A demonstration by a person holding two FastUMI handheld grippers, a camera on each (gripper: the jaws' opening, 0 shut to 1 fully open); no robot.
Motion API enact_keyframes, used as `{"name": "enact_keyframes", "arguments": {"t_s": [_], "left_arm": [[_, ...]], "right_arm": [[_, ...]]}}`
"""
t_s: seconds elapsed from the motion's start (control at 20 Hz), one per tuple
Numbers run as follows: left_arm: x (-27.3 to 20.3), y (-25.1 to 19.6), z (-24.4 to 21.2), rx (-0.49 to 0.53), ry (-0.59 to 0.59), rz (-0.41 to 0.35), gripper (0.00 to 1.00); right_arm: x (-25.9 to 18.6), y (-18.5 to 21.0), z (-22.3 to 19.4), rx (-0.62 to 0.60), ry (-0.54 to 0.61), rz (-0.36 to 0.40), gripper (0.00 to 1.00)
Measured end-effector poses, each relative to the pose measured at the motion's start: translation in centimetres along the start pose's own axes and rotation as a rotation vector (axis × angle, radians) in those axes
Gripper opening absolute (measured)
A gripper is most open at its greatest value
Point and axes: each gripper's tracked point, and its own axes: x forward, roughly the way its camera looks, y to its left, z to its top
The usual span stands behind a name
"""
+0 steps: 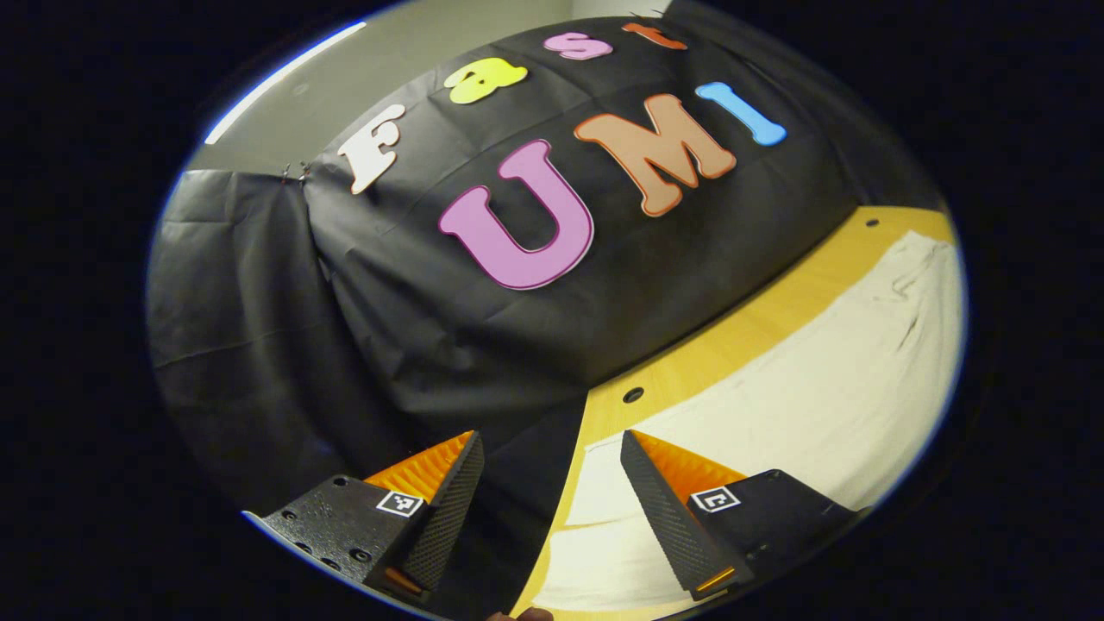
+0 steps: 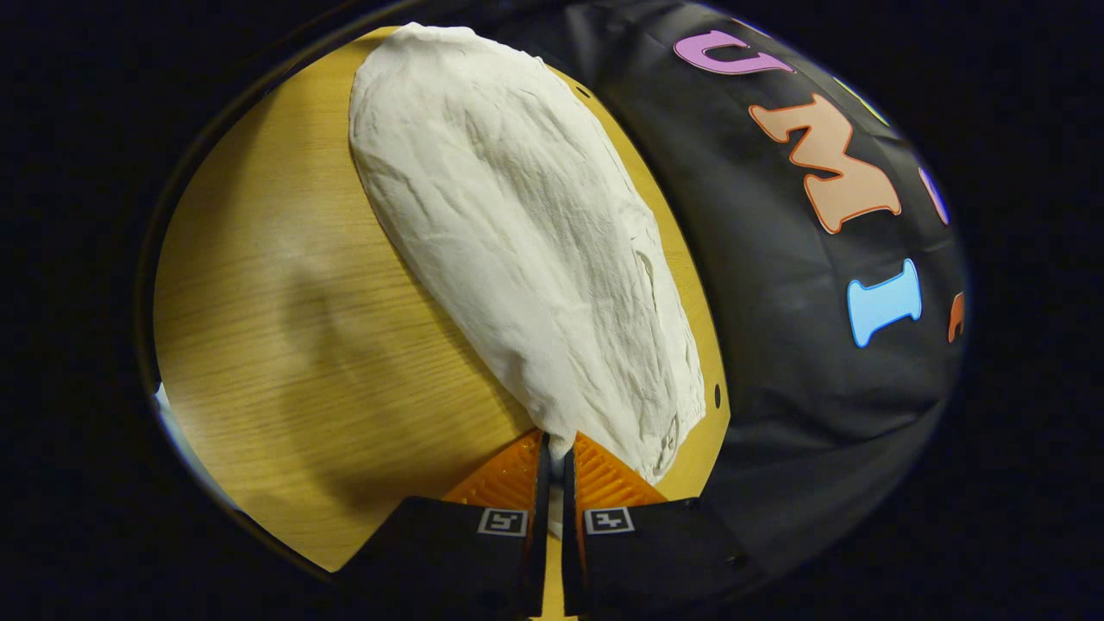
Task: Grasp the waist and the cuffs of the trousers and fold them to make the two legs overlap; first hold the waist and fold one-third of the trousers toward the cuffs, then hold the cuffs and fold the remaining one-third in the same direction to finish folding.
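**Right gripper's got the trousers, left one's empty**

Right gripper is clenched on a corner of the white trousers, both fingers pinching the cloth right at the near end. From there the trousers run lengthwise along the desk's far edge, wrinkled and lying flat, next to the black cloth wall.

Left gripper has its jaws spread wide with nothing between them, sitting over the desk's edge where wood meets the wall. The trousers lie off to its right on the desktop, near one fingertip.
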Motion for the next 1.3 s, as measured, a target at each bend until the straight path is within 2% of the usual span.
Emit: {"name": "enact_keyframes", "arguments": {"t_s": [0.1, 0.15, 0.2, 0.25, 0.3, 0.35, 0.6, 0.9, 1.1, 1.3], "left_arm": [[-0.7, -0.8, -2.1, 0.079, 0.02, -0.038, 0.96], [-1.0, -1.1, -3.1, 0.107, 0.035, -0.056, 0.96], [-1.4, -1.5, -4.2, 0.128, 0.048, -0.077, 0.96], [-1.7, -1.8, -5.5, 0.144, 0.071, -0.094, 0.96], [-2.1, -2.2, -6.8, 0.162, 0.093, -0.108, 0.96], [-2.3, -2.6, -8.1, 0.179, 0.116, -0.124, 0.96], [-4.6, -4.1, -13.9, 0.262, 0.228, -0.216, 0.97], [-6.6, -6.5, -17.1, 0.42, 0.254, -0.348, 0.97], [-8.0, -7.8, -19.3, 0.574, 0.251, -0.451, 0.96], [-8.3, -8.3, -21.4, 0.617, 0.291, -0.503, 0.96]], "right_arm": [[0.1, 0.0, -0.1, 0.007, 0.004, -0.003, 0.1], [0.1, -0.1, 0.0, 0.01, 0.005, -0.005, 0.07], [0.1, -0.1, -0.1, 0.01, 0.007, -0.008, 0.13], [0.1, 0.0, 0.0, 0.005, 0.007, -0.012, 0.1], [0.1, 0.0, 0.0, -0.001, 0.006, -0.016, 0.13], [0.1, 0.0, 0.0, -0.005, 0.006, -0.02, 0.1], [0.1, 0.0, 0.0, 0.005, 0.005, -0.033, 0.1], [0.1, 0.0, 0.0, 0.0, 0.0, -0.042, 0.1], [0.2, 0.0, 0.0, -0.003, -0.002, -0.05, 0.1], [0.2, 0.0, 0.0, -0.003, -0.003, -0.054, 0.1]]}}
